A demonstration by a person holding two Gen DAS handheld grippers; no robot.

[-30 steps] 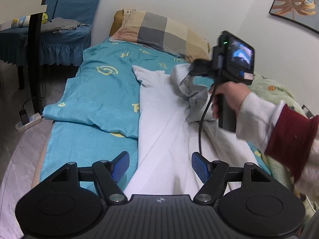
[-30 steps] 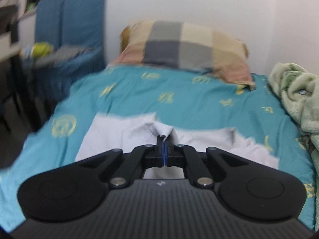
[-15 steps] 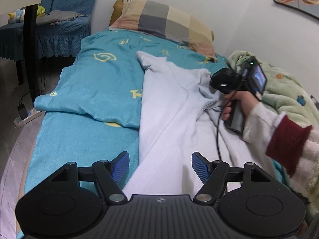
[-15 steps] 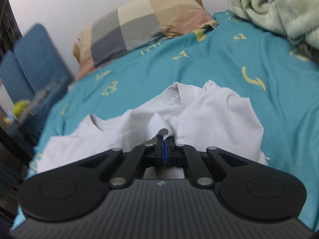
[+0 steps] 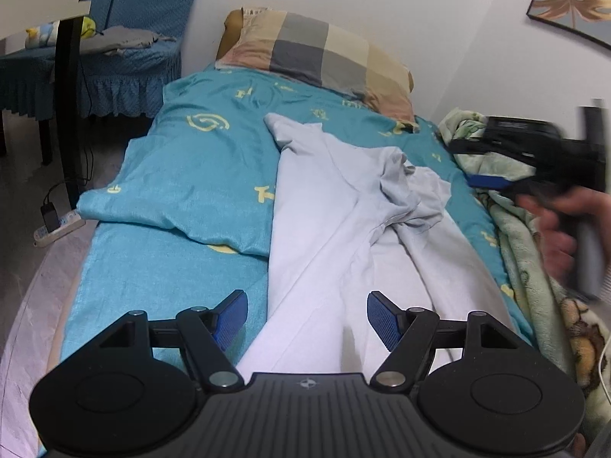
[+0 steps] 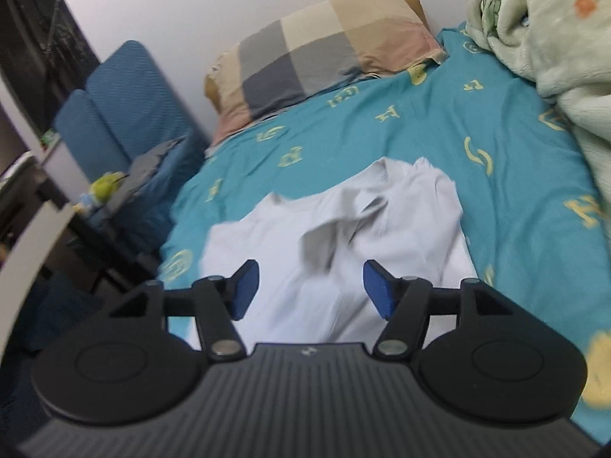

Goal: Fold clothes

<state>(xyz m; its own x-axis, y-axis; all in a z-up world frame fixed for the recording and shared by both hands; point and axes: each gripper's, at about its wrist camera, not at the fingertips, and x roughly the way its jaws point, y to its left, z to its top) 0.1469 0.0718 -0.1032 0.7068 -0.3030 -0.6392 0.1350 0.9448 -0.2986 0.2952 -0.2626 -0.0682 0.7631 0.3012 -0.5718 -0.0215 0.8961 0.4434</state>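
On a bed (image 5: 160,263) covered in teal bedding with yellow symbols, the left wrist view shows a pale white garment (image 5: 328,229) spread lengthwise down the middle, bunched into a rumpled fold near its centre. The left hand-held gripper (image 5: 307,315) hangs above the garment's near end with its blue-padded fingers spread wide, gripping nothing. At the right edge, blurred, the right hand-held gripper (image 5: 492,181) is held in a hand (image 5: 553,236) over a pale green blanket (image 5: 534,290), apart from the garment. A checked pillow (image 5: 317,53) lies at the head of the bed; a blue chair (image 5: 114,72) stands to the left.

From the right wrist view, the right hand-held gripper (image 6: 311,290) is also spread wide and empty, just above the garment (image 6: 382,229), which lies creased on the teal bedding (image 6: 515,198). The pillow (image 6: 317,53) sits beyond it, and the green blanket (image 6: 553,38) is heaped at the upper right.
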